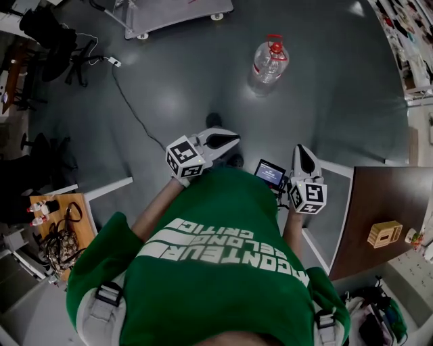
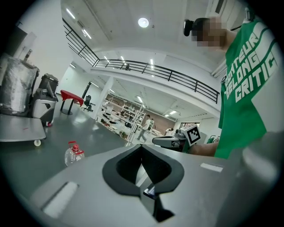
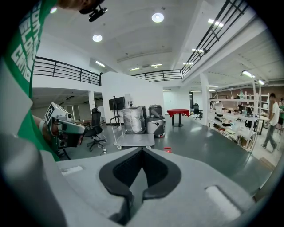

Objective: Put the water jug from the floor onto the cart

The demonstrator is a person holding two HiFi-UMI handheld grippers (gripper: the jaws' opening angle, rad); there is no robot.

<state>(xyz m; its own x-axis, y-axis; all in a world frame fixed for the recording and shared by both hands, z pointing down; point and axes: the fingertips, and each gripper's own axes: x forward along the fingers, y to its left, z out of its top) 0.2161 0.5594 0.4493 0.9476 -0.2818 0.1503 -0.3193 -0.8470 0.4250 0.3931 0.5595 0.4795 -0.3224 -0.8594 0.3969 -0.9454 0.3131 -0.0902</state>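
Observation:
A clear water jug (image 1: 268, 64) with a red cap and handle stands upright on the grey floor ahead of me. In the left gripper view the jug (image 2: 74, 153) is low at the left; in the right gripper view only its red top (image 3: 167, 150) peeks over the gripper body. The flat grey cart (image 1: 176, 13) stands farther off, on wheels. My left gripper (image 1: 226, 140) and right gripper (image 1: 304, 154) are held at waist height, well short of the jug. Both are shut and hold nothing: left gripper (image 2: 142, 147), right gripper (image 3: 143, 150).
A cable (image 1: 128, 101) runs across the floor at the left. A brown table (image 1: 385, 216) with a wooden block (image 1: 384, 234) is at the right, a small wooden table (image 1: 81, 230) with a bag at the left. Wrapped machines (image 3: 133, 119) stand on and behind the cart.

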